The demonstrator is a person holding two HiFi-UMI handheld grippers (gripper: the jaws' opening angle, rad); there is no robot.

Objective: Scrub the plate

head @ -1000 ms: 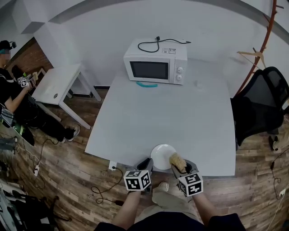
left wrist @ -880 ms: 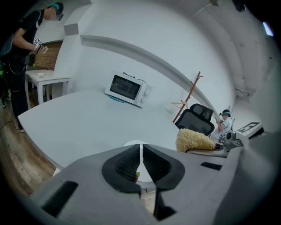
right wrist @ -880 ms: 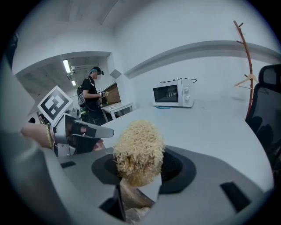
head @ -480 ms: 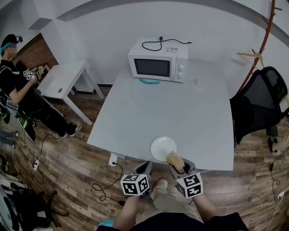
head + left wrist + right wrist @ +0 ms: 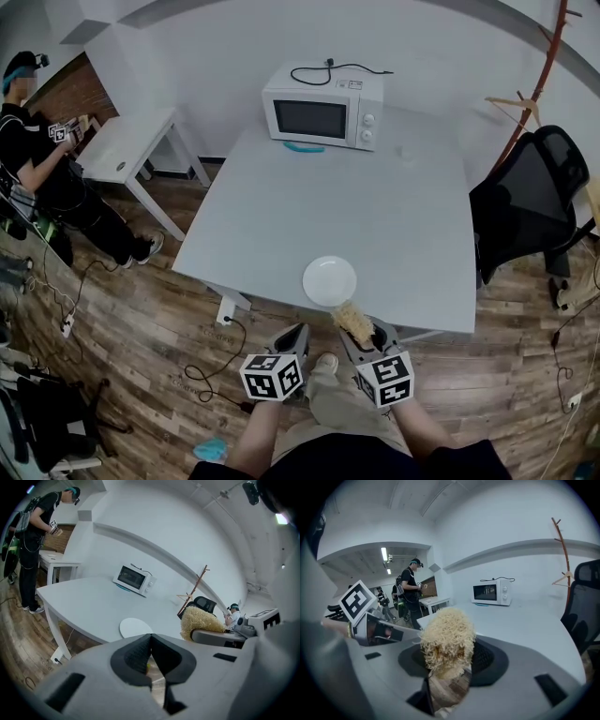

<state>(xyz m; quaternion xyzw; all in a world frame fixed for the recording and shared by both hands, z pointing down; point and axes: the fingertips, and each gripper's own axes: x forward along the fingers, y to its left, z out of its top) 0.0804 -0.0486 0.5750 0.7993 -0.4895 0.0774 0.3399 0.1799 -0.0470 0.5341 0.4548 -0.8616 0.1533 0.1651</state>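
A white plate [image 5: 329, 280] lies near the front edge of the grey table [image 5: 375, 216]; the left gripper view shows the plate [image 5: 135, 627] too. My right gripper [image 5: 358, 330] is shut on a straw-coloured scrubber [image 5: 353, 320], held off the table's front edge, just short of the plate. The scrubber [image 5: 447, 639] fills the middle of the right gripper view. My left gripper [image 5: 292, 339] hangs beside it, below the table edge, with its jaws shut and nothing between them.
A white microwave [image 5: 323, 107] with a black cable on top stands at the table's far end, with a teal object [image 5: 304, 147] in front. A black office chair [image 5: 525, 192] is at the right. A person [image 5: 42, 178] stands by a small white table [image 5: 122, 150] at the left.
Both grippers have drawn back from the plate, off the table's front edge. The left gripper's jaws have gone shut. The scrubber stays in the right gripper.
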